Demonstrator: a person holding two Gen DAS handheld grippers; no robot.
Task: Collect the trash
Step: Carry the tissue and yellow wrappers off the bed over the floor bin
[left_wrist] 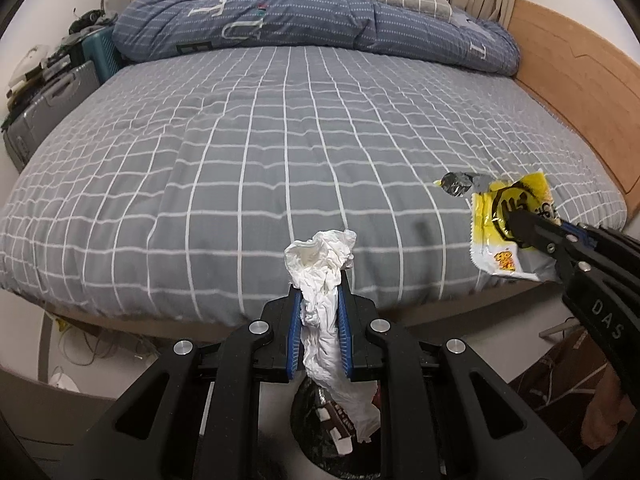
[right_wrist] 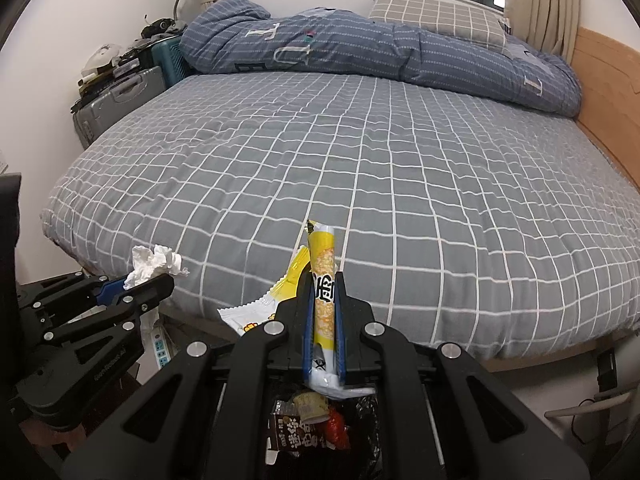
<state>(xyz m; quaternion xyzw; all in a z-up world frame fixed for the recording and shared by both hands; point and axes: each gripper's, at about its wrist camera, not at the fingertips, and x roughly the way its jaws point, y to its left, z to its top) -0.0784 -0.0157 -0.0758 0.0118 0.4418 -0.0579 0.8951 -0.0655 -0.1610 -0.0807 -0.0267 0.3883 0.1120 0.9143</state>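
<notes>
Crumpled matt paper tissue; glossy plastic snack wrapper; soft cloth bedsheet; smooth wooden bed frame.

The left gripper is built of matte black plastic links with triangular cut-outs, joined by round silver pivot screws. Its two fingers carry ribbed blue pads on their inner faces. The right gripper has the same make: black angular links, silver screw heads, blue-lined fingers. Seen from the left wrist, its side bears the white letters "DAS".
</notes>
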